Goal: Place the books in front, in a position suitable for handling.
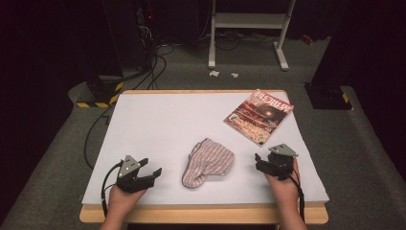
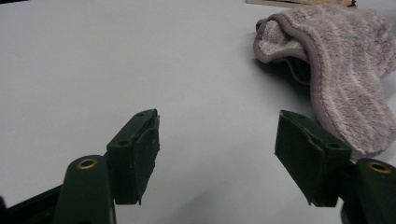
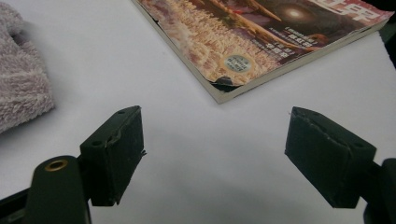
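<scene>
A white-topped bench (image 1: 158, 124) stands in a dark room. The left gripper (image 1: 152, 175) rests near its front edge, jaws apart and empty; the right gripper (image 1: 258, 161) does likewise. Between them lies a striped grey-pink cloth (image 1: 207, 161), crumpled, touching neither gripper. Beyond the right gripper lies a magazine (image 1: 259, 115), flat on the bench.

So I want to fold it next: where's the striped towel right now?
In the high view the striped towel lies crumpled at the table's near middle, between both grippers, with the magazine beyond on the right.
</scene>
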